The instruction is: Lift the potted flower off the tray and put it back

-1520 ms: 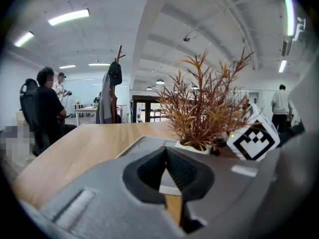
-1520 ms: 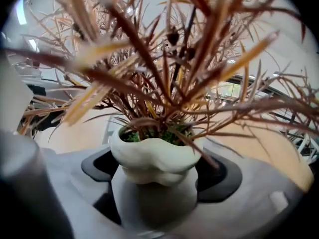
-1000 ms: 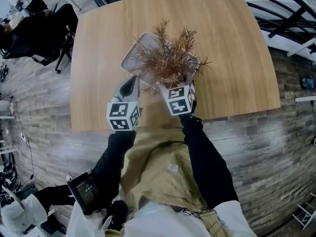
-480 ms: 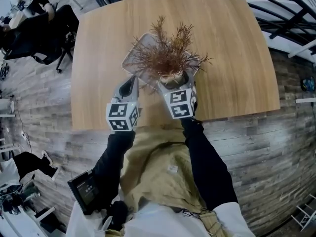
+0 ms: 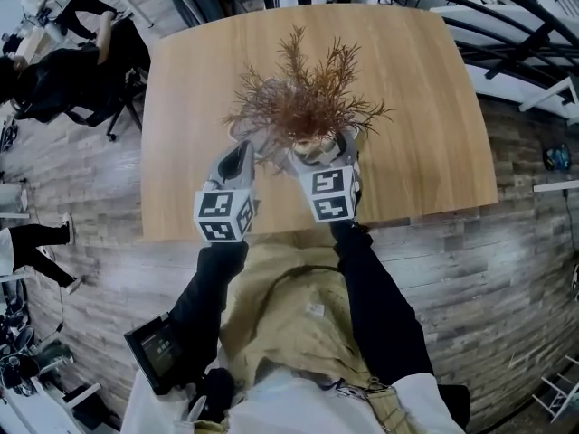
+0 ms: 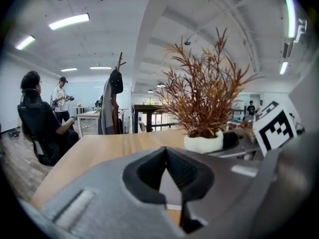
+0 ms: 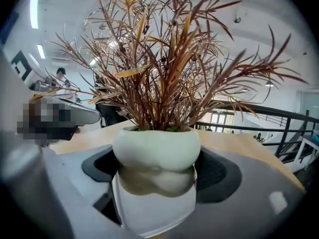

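Observation:
A bushy brown-red plant (image 5: 303, 107) grows from a white pot (image 7: 155, 151). My right gripper (image 5: 318, 147) is shut on that pot, with its black pads against both sides of it, and holds it upright above the wooden table (image 5: 407, 107). My left gripper (image 5: 242, 147) is just left of the pot. In the left gripper view its jaws (image 6: 167, 156) are closed on a thin grey sheet, which looks like the edge of the tray (image 6: 168, 190). From there the pot (image 6: 202, 143) shows to the right. In the head view the foliage hides most of the tray.
Past the table's left edge people sit on dark chairs (image 5: 63, 70). A coat stand (image 6: 115, 98) rises beyond the table's far end. Black railings (image 5: 507, 25) run along the right, and plank floor surrounds the table.
Both grippers have risen, and the plant has come up with the right one and looks larger in the head view. The tray, plainly visible behind the plant earlier, is now mostly covered by foliage.

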`<state>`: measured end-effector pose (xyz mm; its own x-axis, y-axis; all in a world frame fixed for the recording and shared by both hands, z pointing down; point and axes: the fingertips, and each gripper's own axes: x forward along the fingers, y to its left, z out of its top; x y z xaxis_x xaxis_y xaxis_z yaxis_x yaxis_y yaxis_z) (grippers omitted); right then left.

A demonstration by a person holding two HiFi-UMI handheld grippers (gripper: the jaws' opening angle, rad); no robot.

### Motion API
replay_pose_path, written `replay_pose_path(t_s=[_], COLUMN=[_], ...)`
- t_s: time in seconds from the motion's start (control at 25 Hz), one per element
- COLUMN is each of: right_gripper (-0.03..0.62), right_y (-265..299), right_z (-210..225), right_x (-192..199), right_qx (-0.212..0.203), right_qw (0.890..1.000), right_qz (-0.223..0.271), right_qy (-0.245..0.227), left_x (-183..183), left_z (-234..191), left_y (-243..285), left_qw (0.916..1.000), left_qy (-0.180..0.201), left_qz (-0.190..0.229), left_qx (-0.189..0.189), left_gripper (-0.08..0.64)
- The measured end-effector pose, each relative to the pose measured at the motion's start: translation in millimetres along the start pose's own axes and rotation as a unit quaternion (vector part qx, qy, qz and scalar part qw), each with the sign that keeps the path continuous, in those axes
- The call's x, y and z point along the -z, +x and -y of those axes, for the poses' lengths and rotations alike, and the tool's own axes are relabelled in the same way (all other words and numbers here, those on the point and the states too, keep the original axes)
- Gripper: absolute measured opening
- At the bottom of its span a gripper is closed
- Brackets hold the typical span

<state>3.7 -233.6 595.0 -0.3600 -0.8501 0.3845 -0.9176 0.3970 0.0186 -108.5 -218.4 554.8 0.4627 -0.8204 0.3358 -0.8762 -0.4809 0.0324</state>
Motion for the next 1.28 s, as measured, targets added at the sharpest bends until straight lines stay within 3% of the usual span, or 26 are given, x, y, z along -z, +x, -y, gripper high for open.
replay_pose_path(t_s=[0.36,0.72,1.28], right_gripper=[0.476,0.476,0.476], right_y=[-49,-88,-102], right_z=[24,31,51], right_x=[-109,-174,-215], right_qx=[0.017,0.028,0.029], right_qw=[0.999,0.998,0.995], right_qz=[0.030,0.058,0.098], right_qy=[-0.004,0.004,-0.004], left_x=[-102,-179,-226], left_z=[15,24,20], left_y=[-18,-41,-44], left_qw=[0.9994,0.9964,0.9910], left_qy=[-0.002,0.001,0.002], left_qz=[0.033,0.085,0.134], left_qx=[0.001,0.007,0.000], left_gripper=[0.002,0.002,0.002])
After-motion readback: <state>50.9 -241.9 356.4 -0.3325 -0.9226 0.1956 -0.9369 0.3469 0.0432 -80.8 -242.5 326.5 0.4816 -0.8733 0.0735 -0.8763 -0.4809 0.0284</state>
